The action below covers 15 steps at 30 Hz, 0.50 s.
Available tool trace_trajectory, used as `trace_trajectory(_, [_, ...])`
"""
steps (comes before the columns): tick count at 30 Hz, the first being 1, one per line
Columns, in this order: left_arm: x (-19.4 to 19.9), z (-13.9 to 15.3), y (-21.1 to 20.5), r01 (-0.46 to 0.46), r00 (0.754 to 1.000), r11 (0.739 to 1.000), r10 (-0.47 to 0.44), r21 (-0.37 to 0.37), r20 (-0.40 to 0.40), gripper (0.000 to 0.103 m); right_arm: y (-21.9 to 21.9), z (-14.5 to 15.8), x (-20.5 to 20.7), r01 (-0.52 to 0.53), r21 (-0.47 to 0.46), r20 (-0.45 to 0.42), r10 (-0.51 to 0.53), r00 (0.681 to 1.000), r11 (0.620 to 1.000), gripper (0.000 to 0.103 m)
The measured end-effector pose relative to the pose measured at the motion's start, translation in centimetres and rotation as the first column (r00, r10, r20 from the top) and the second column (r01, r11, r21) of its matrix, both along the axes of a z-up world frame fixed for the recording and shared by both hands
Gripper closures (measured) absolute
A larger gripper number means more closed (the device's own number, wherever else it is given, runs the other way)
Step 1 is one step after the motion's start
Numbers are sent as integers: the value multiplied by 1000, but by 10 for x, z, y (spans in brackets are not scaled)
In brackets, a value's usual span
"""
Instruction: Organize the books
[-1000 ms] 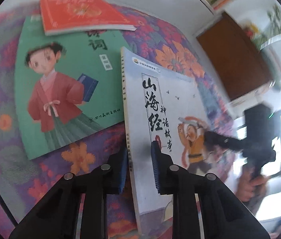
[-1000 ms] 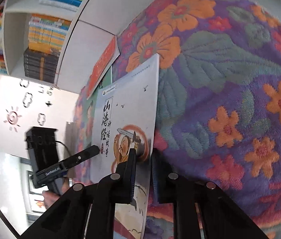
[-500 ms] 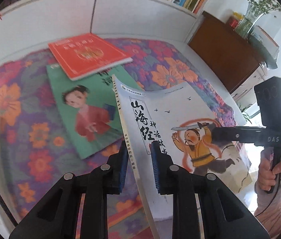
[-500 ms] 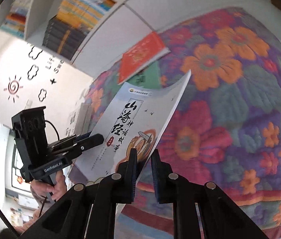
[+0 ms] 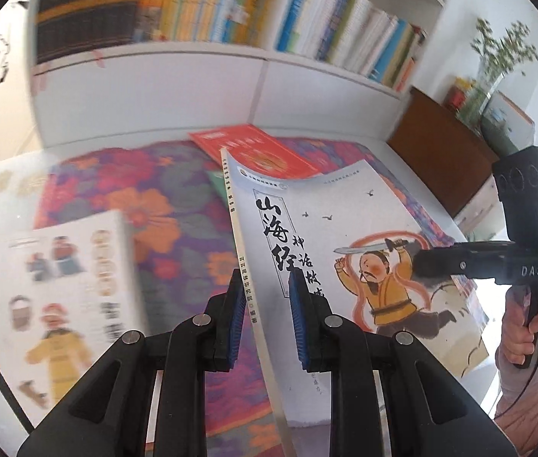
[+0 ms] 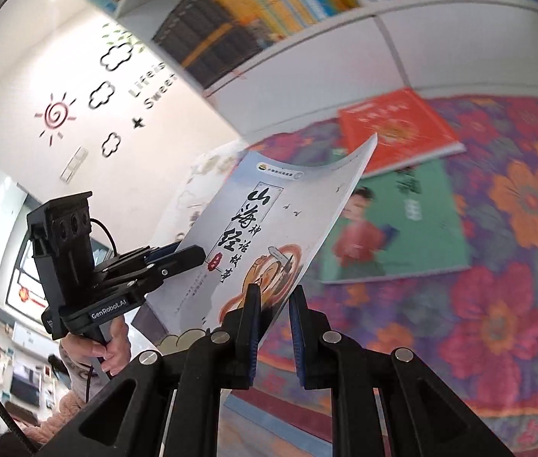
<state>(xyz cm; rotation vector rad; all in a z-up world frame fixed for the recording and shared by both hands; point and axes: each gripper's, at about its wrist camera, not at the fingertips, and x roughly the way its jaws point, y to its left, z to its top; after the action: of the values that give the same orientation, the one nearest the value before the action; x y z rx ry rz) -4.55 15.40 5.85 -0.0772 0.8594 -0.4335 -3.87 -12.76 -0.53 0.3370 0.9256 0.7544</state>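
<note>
A pale grey book (image 5: 330, 228) with black Chinese lettering and a sword-waving figure hangs in the air, slightly bent, above the flowered cloth (image 5: 162, 205). My left gripper (image 5: 265, 289) is shut on its spine edge. My right gripper (image 6: 274, 297) is shut on the opposite long edge of the same grey book (image 6: 269, 209). Each wrist view shows the other tool on the book: the right gripper (image 5: 425, 262) and the left gripper (image 6: 189, 255). On the cloth behind lie a red book (image 6: 394, 129) and, partly under it, a green book (image 6: 402, 221).
A white shelf unit (image 5: 231, 68) packed with upright books (image 5: 307, 19) rises behind the cloth. A white picture book (image 5: 59, 285) lies blurred at the left. To the right stands a brown cabinet (image 5: 444, 152) carrying a vase of greenery (image 5: 497, 57). A person's hand (image 5: 528, 327) grips the right tool.
Both grippers have lifted the grey book off the cloth and away from the green book. The views have swung up toward the bookshelf. The white picture book has come into view at the left.
</note>
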Motion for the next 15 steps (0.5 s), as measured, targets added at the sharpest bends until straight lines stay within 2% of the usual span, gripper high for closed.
trace_trajectory(10, [-11, -1, 88, -167, 986, 986, 167, -3, 23, 83, 101, 16, 14, -136, -23, 49, 137, 989, 990, 88])
trace_trajectory(15, [-11, -8, 124, -231, 972, 972, 232, -34, 25, 83, 139, 14, 24, -190, -30, 50, 191, 980, 981, 88])
